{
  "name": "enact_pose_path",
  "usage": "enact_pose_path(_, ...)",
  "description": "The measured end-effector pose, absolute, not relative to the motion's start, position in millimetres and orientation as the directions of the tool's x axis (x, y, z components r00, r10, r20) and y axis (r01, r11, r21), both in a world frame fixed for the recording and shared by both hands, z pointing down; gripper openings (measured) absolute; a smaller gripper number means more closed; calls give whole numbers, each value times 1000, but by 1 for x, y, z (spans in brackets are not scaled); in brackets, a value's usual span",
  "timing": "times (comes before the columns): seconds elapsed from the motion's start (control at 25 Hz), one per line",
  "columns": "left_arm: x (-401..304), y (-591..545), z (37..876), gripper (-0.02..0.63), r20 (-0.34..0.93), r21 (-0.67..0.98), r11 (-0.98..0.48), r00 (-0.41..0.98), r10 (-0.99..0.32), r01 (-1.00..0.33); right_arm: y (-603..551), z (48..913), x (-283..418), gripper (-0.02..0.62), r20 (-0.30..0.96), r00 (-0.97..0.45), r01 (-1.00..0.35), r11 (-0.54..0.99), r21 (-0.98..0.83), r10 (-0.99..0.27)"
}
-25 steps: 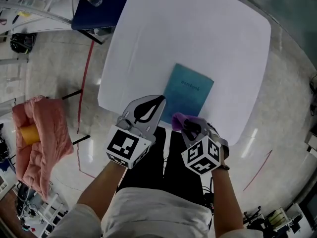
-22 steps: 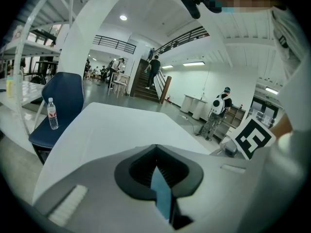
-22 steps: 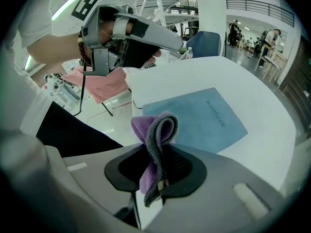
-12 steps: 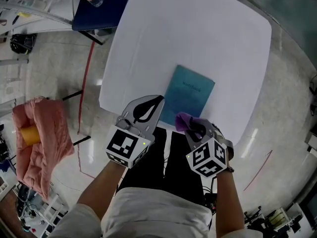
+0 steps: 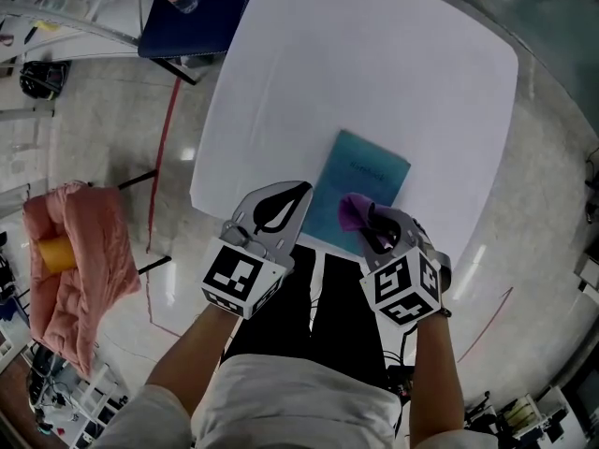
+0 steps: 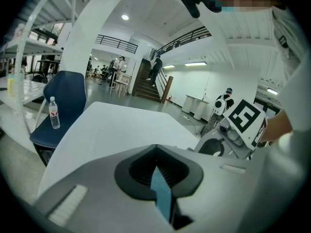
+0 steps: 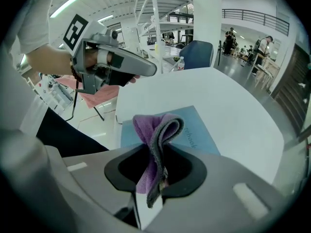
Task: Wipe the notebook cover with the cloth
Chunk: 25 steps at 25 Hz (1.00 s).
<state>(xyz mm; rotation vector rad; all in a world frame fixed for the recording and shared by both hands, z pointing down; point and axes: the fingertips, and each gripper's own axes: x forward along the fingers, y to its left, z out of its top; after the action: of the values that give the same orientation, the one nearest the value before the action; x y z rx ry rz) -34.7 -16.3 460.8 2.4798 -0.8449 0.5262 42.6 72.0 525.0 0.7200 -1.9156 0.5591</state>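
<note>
Two grippers at near edge of white table (image 5: pixel 374 54). R gripper (image 5: pixel 367 223) jaws clamped on purple cloth (image 7: pixel 156 130), held over near end of blue notebook (image 5: pixel 363 174); contact unclear. L gripper (image 5: pixel 298 193) jaws together, empty, just left of notebook.
</note>
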Motion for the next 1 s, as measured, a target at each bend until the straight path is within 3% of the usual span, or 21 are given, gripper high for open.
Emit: enact_pose_path(1.0,-63,-56,480,0,518,325,-617,681,-518,-717,-39,529,59,110,907,-305,-661,751,18,-291)
